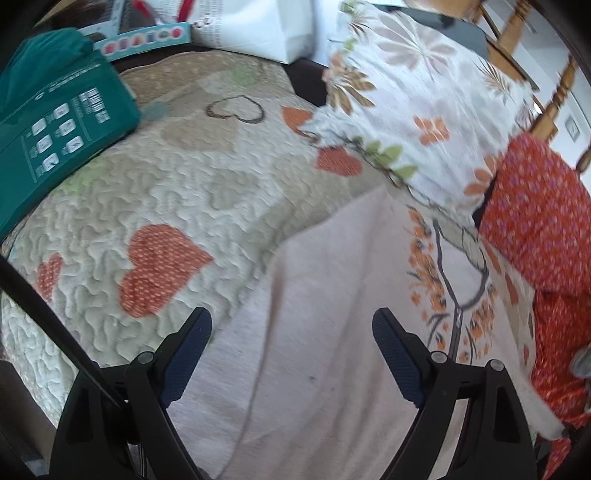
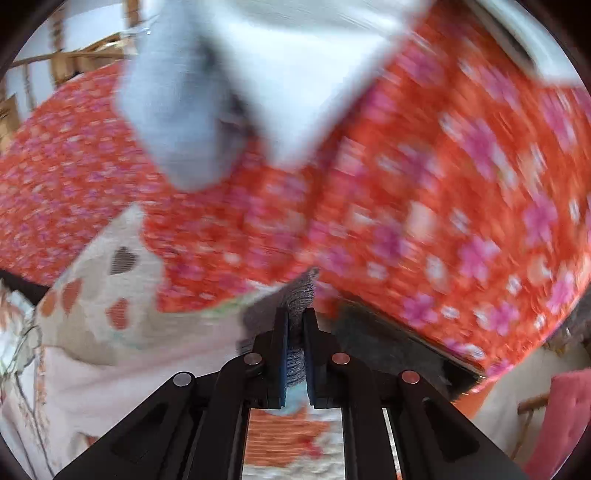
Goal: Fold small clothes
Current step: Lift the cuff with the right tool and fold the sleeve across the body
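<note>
My left gripper [image 1: 291,325] is open and empty. It hovers over a pale pink cloth [image 1: 325,332] that lies flat on the quilted heart-pattern bedspread [image 1: 166,192]. My right gripper [image 2: 295,317] is shut on a grey knitted piece [image 2: 297,295], seemingly a sock. Its far end sticks out past the fingertips. A light blue and white garment [image 2: 184,110] hangs blurred in the upper part of the right wrist view. A red flowered cloth [image 2: 424,184] fills the background there and shows at the right edge of the left wrist view [image 1: 535,221].
A floral pillow [image 1: 406,103] lies at the back right. A green package [image 1: 48,122] sits at the left, with a white bag [image 1: 266,26] and a box behind it. Wooden chair parts [image 1: 546,103] stand at the far right.
</note>
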